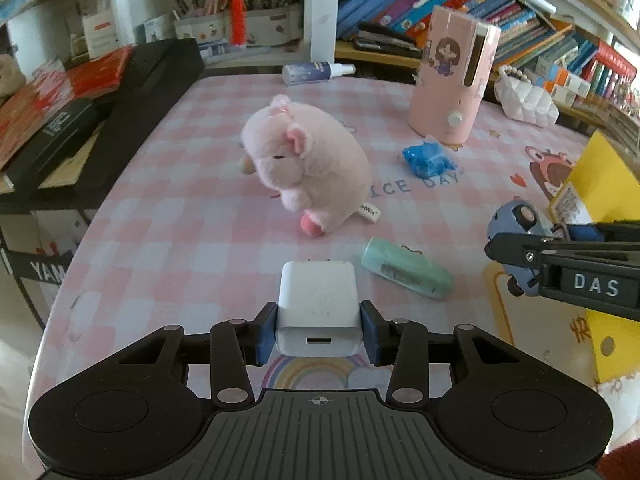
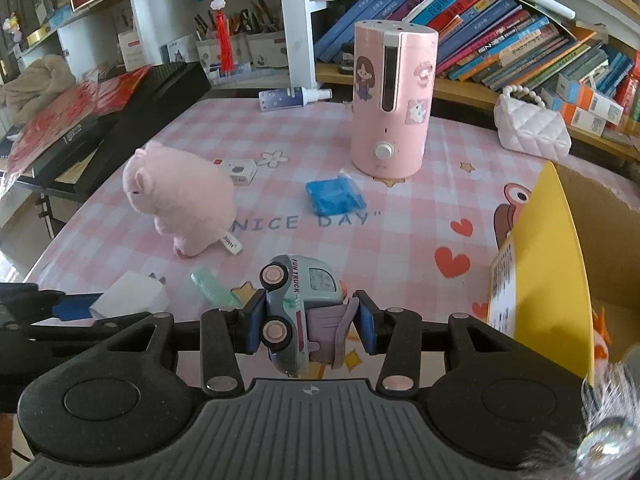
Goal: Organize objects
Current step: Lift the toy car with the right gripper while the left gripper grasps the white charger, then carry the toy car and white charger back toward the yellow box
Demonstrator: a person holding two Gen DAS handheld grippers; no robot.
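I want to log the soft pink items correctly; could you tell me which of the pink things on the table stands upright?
The tall pink cylindrical humidifier with cartoon stickers; the pink plush pig is hunched forward.

Two close wrist views angled down over one pink checked tablecloth (image 1: 168, 208), plush pig (image 1: 308, 168) shared.

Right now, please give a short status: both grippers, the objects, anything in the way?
Left gripper shut on white charger. Right gripper shut on toy truck. Yellow box at right, open. Mint tube lies just past the charger.
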